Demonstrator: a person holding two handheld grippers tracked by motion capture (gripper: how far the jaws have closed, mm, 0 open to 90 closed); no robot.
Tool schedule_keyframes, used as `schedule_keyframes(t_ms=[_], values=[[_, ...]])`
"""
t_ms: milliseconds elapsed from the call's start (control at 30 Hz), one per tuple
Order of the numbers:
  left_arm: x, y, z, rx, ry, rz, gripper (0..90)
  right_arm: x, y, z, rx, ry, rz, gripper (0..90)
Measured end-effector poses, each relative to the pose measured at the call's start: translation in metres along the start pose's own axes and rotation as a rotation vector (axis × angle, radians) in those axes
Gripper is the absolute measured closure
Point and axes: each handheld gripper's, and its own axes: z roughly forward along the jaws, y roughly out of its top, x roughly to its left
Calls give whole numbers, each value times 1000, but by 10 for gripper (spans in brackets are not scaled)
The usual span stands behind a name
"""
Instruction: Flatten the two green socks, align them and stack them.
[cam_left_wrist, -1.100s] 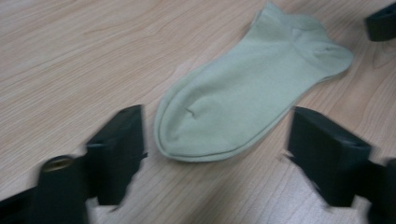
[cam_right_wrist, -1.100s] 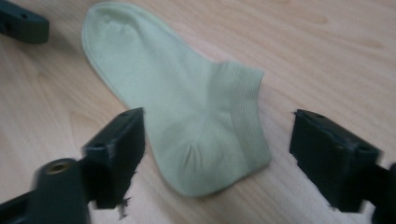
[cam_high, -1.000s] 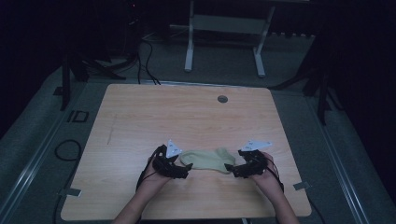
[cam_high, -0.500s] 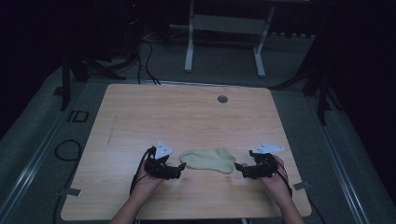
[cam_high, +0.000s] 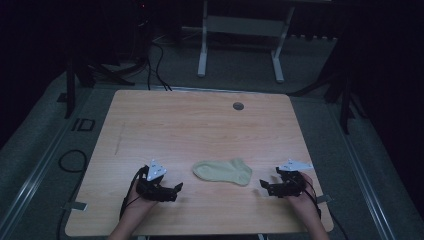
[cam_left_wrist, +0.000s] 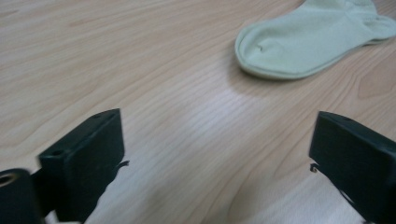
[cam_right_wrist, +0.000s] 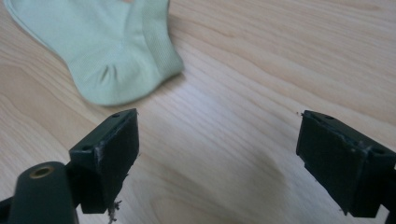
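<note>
Plenty of bare wood on the counter beyond the claws, with only a small round grommet near the far edge, while both hands sit close to the near edge. The pale green ankle sock lies flat between them, free of both: the left claw rests near its rounded toe end, jaws spread wide and empty over bare wood. The right claw sits just off the cuff and heel end, jaws likewise gaping and holding nothing.
</note>
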Motion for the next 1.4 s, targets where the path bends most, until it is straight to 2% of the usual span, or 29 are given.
schedule_keyframes(t_ms=[200,333,533,700,933,1167,1267,1400], values=[[7,-12,-11,1,28,-16,28,-6,-11,-8,-4,-26,17,132],[11,-19,-18,5,52,-12,27,-10,-19,-14,-6,-42,26,132],[16,-32,-27,2,58,-40,28,-19,-32,-27,-21,-70,58,132],[18,-43,-33,-7,81,-51,28,-26,-44,-34,-16,-100,83,131],[19,-50,-44,-21,92,-58,28,-30,-55,-43,-29,-122,119,132],[23,-60,-52,-36,99,-96,28,-35,-65,-54,-55,-148,151,132],[24,-62,-53,-40,110,-101,28,-37,-67,-55,-65,-160,158,132],[25,-62,-58,-76,127,-118,28,-41,-68,-56,-80,-158,174,132]])
